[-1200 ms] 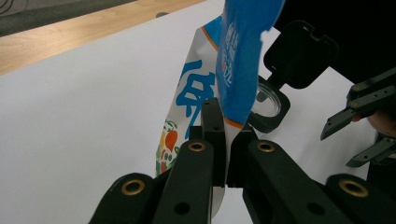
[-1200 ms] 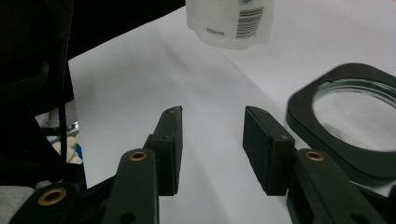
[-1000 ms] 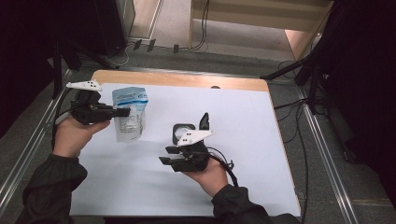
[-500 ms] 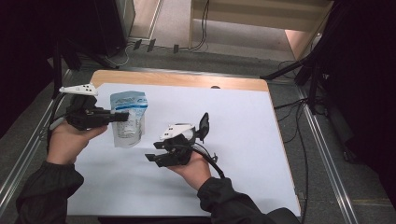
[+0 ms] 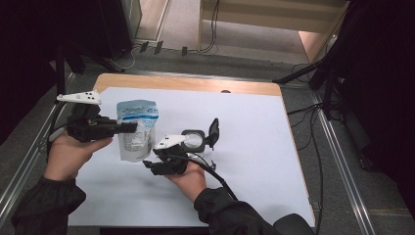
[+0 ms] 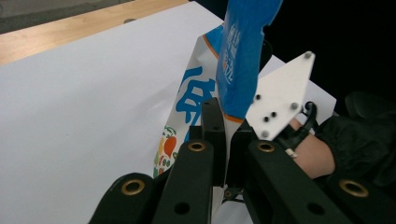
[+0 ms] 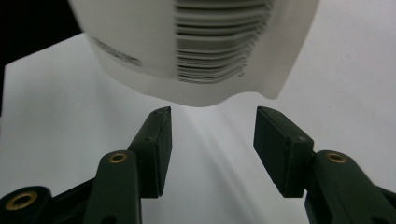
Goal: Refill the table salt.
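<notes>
A blue-and-white stand-up pouch (image 5: 137, 131) hangs upright just over the white sheet, and my left gripper (image 5: 129, 128) is shut on its side edge. In the left gripper view the pouch (image 6: 243, 56) rises from between the closed jaws of the left gripper (image 6: 219, 119). My right gripper (image 5: 149, 167) sits low beside the pouch's bottom. Its jaws have just been opening and nothing is between them. In the right gripper view the right gripper (image 7: 210, 127) stands open just below the pouch's barcoded bottom edge (image 7: 201, 51).
A small square container (image 5: 194, 140) with its black flip lid (image 5: 214, 130) standing open sits on the white sheet (image 5: 264, 147) right of my right hand. The wooden table edge (image 5: 186, 83) runs along the back. Cables trail off the table's right side.
My right gripper has moved left and down to the pouch's bottom, and its jaws stand wider apart. The left hand with the pouch has shifted slightly.
</notes>
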A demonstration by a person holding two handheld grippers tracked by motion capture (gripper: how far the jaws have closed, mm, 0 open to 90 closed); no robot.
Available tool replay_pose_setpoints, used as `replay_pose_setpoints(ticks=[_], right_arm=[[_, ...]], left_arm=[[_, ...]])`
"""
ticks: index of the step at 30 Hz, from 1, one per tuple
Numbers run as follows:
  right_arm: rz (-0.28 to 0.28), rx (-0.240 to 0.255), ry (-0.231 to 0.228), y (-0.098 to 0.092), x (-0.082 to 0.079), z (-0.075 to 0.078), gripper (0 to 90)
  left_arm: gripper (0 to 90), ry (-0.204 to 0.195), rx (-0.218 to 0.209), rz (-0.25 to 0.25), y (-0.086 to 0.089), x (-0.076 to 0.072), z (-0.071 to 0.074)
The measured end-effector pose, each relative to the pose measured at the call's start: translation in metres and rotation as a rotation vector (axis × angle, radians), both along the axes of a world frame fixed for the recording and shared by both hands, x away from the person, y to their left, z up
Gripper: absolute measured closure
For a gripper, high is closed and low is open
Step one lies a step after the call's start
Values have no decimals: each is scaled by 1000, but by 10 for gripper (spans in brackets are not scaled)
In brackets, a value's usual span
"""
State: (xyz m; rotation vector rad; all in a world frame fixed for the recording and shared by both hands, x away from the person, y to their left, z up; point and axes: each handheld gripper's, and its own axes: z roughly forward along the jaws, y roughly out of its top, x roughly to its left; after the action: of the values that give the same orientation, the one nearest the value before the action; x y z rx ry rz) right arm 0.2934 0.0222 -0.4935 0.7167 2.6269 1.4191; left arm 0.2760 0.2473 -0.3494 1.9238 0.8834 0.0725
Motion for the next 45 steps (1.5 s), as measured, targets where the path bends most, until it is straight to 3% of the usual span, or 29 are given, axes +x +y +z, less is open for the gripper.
replay_pose_setpoints(ticks=[3,9,13,19,22,29,39,41,45], right_arm=[[-13,-18,-24,0,0,-3,505],[-25,11,-34,1,1,-4,505],[-24,11,-31,2,2,-7,510],[-28,11,-34,3,2,-10,515],[-30,19,-13,3,1,-11,515],[-17,55,-21,2,-3,-8,526],[12,50,-49,2,-10,-7,534],[20,53,-49,2,-12,-7,541],[36,25,-71,3,-16,-8,544]], left_arm=[[900,7,-2,-6,-4,-4,2],[900,18,-15,-13,-8,-7,2],[900,39,-17,-7,-9,-6,0],[900,39,-23,-12,-11,-7,1],[900,37,-27,-13,-11,-7,1],[900,54,-35,-4,-11,-3,-4],[896,63,-44,-13,-15,1,-7],[887,61,-17,-13,-19,3,-10],[873,71,-17,-22,-24,6,-15]])
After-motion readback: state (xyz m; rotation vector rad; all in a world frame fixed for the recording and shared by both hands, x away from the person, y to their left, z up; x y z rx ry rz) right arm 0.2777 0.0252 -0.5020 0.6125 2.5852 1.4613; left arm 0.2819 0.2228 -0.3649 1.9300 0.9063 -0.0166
